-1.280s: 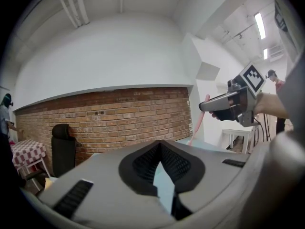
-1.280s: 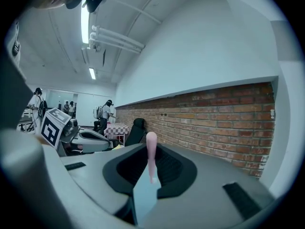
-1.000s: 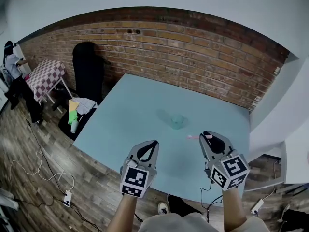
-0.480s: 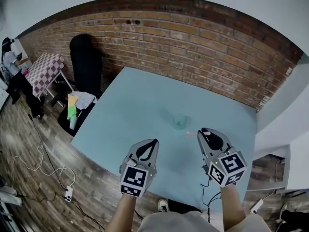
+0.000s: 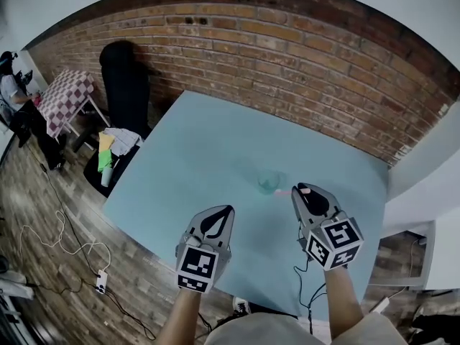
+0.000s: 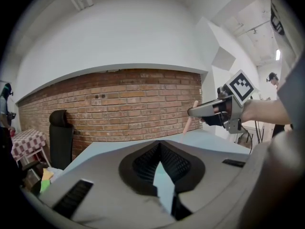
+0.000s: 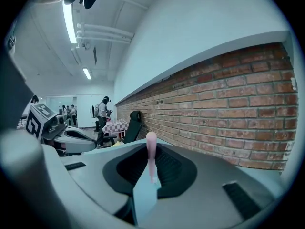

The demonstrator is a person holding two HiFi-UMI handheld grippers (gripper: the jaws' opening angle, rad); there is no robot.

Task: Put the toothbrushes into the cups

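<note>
A translucent teal cup [image 5: 267,184] stands near the middle of the light-blue table [image 5: 208,157]. My right gripper [image 5: 302,190] is just right of it, shut on a pink toothbrush [image 5: 286,191] that pokes left toward the cup's rim. In the right gripper view the toothbrush [image 7: 151,156] stands up between the closed jaws. My left gripper [image 5: 228,212] hovers over the table's near part, shut with nothing in it. From the left gripper view I see the right gripper [image 6: 195,112] holding the pink toothbrush [image 6: 188,121] off to the right.
A brick wall [image 5: 302,56] runs behind the table. A black chair [image 5: 128,85], a pile of cloth [image 5: 111,146] and a checkered table [image 5: 66,106] stand at the left, with a person [image 5: 11,92] beyond. Cables and a power strip [image 5: 100,282] lie on the wood floor.
My right gripper has carried the pink toothbrush forward and left, closer to the cup. The left gripper has barely moved.
</note>
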